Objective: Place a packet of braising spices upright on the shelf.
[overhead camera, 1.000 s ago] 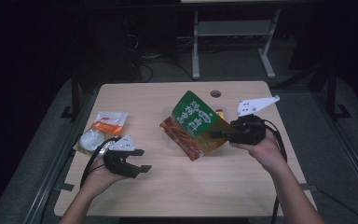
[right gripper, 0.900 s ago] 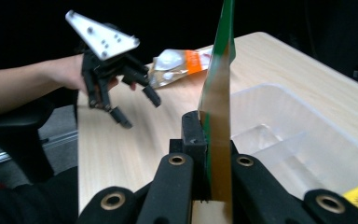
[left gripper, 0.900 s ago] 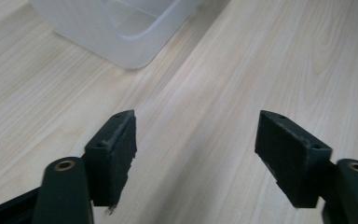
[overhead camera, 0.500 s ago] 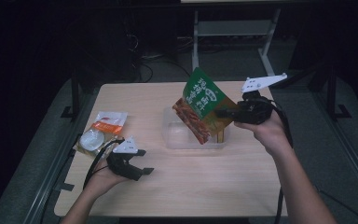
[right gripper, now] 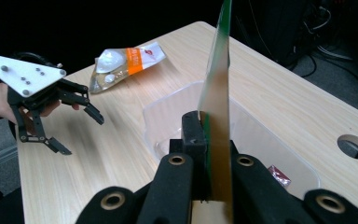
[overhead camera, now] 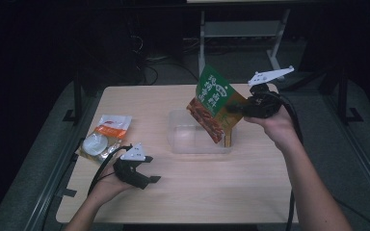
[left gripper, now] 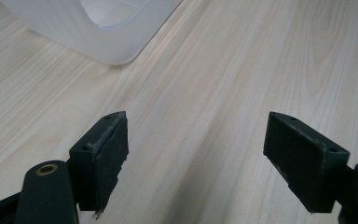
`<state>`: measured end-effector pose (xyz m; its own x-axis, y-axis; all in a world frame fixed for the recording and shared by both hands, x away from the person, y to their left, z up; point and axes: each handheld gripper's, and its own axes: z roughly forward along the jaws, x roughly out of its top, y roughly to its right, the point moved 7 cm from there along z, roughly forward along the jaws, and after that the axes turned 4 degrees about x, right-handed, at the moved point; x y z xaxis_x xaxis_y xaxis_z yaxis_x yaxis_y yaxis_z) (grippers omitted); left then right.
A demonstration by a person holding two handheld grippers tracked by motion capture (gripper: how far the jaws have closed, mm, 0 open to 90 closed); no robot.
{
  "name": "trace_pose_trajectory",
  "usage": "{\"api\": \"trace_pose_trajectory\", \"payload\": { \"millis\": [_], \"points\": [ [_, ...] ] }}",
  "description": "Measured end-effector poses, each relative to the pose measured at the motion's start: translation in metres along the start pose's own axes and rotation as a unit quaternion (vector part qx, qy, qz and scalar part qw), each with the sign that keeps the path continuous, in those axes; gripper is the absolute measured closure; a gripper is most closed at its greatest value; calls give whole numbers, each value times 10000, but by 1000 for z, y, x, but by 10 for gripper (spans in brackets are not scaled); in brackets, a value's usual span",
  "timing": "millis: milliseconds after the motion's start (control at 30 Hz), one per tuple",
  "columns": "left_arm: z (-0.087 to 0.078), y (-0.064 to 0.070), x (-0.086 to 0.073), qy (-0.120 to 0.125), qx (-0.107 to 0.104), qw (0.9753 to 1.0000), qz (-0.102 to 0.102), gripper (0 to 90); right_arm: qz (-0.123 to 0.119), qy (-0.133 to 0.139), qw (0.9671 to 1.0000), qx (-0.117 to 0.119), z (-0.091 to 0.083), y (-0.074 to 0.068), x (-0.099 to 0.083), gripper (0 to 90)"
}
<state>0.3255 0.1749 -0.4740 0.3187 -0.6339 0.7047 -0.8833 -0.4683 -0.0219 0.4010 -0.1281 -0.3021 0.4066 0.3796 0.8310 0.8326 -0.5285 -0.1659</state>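
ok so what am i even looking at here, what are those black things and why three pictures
A person sits at a wooden table holding a hand-held claw tool in each hand. One picture comes from a camera above the table; the other two come from small cameras riding on each claw, looking along its black jaws. The right claw is shut on a green snack bag, held tilted over a clear plastic box. In its own view the bag shows edge-on between the jaws. The left claw is open and holds nothing, low over the table. An orange and white packet lies at the table's left.
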Motion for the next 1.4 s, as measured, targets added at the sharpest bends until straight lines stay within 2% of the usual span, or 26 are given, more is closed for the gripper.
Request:
{"api": "trace_pose_trajectory", "payload": {
  "millis": [467, 500, 767, 833, 867, 900, 1300, 1400],
  "points": [
    [2, 2, -1, -70, -36, 9999, 66, 206, 243, -233, 9990, -297, 4, 16, -10, 900],
    [2, 2, -1, -67, -36, 9999, 67, 206, 195, -252, 9990, -323, 6, 18, -11, 900],
    [2, 2, -1, -84, -59, 9999, 125, 204, 395, -320, 9980, -363, 13, 21, -15, 900],
    [2, 3, -1, -51, -66, 9999, 81, 204, 339, -296, 9983, -362, 13, 23, -15, 900],
    [2, 3, -1, -50, -66, 9999, 81, 204, 426, -301, 9980, -355, 14, 22, -16, 900],
    [2, 3, -1, -64, -65, 9999, 85, 204, 375, -295, 9981, -380, 14, 23, -17, 900],
    [3, 4, -1, -78, -87, 9999, 76, 202, 508, -439, 9968, -425, 28, 26, -26, 900],
    [3, 4, -2, -90, -85, 9999, 92, 201, 449, -474, 9968, -461, 31, 27, -27, 900]
  ]
}}
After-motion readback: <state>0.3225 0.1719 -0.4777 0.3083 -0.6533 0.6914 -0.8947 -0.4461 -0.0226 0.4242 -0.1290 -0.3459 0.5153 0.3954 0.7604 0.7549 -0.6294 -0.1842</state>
